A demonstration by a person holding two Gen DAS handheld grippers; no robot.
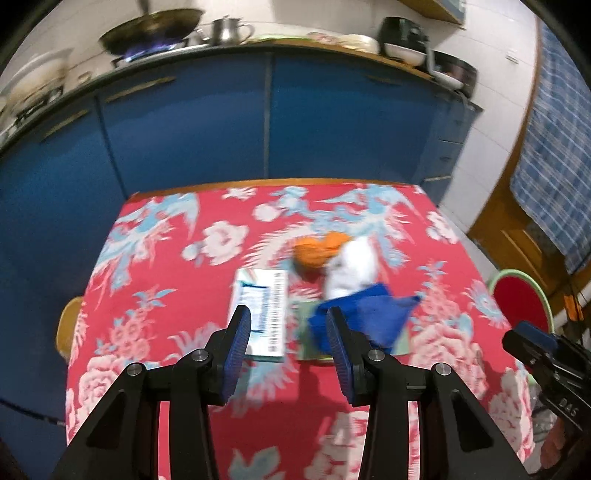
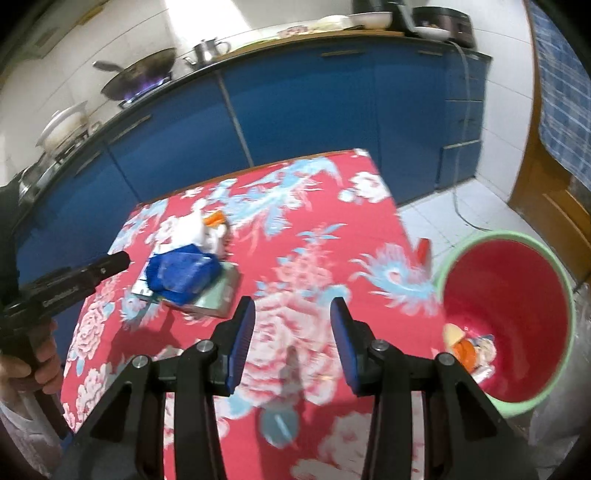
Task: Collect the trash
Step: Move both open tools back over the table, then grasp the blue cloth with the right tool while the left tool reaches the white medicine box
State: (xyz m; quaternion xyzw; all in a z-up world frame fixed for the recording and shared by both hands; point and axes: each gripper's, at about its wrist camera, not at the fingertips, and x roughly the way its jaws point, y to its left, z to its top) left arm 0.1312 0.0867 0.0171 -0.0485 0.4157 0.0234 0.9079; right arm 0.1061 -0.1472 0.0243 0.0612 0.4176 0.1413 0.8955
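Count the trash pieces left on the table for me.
5, clustered mid-table: white carton, orange peel, white wad, blue bag on a green packet. More may be hidden beneath. Both grippers, left and right, are open.

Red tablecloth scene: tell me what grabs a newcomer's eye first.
The red flowered tablecloth fills both views, with a litter pile at its middle: blue wrapper, orange peel, white carton. Right of the table stands a red bucket holding scraps. Behind, a wok sits over a lit flame.
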